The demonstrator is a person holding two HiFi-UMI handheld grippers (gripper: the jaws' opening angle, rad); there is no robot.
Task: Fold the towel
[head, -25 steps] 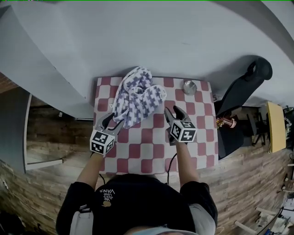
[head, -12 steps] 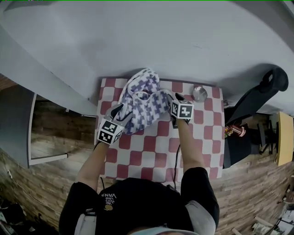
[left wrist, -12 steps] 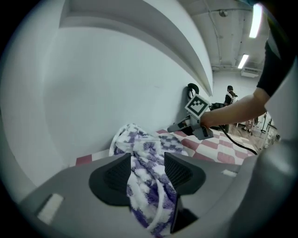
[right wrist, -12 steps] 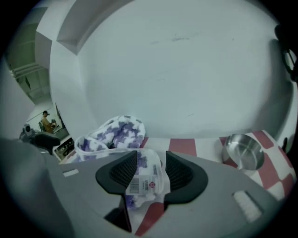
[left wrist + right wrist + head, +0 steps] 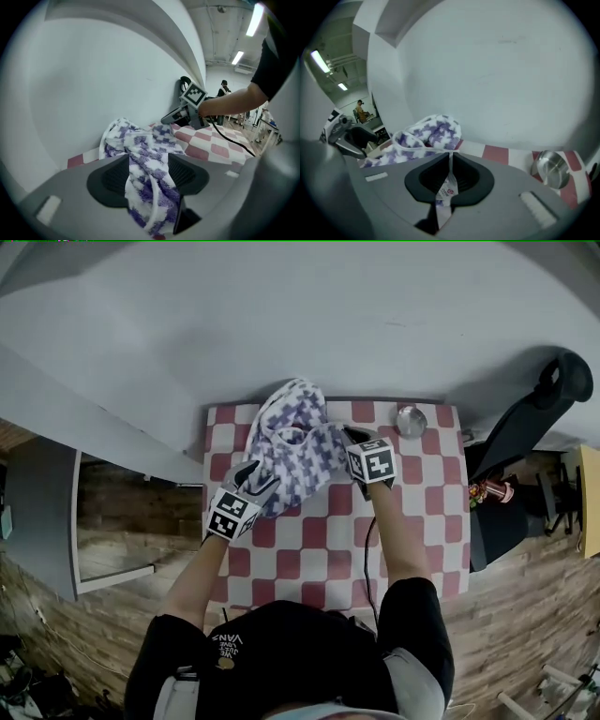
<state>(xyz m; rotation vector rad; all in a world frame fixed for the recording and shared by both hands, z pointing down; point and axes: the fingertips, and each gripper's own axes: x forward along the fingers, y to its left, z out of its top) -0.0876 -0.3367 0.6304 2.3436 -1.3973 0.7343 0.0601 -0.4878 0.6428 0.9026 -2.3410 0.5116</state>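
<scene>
Two tools flanked the crumpled purple-and-white checked towel on the red-and-white chequered surface: the left tool opening around its near-left bunch, the right tool closing, pinching its right hem.

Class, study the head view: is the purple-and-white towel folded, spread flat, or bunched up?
Bunched up: the towel lies in a rumpled heap of loose humps, with no flat layers.

Red/white chk table: crumpled towel back-left, steel cup back-right
</scene>
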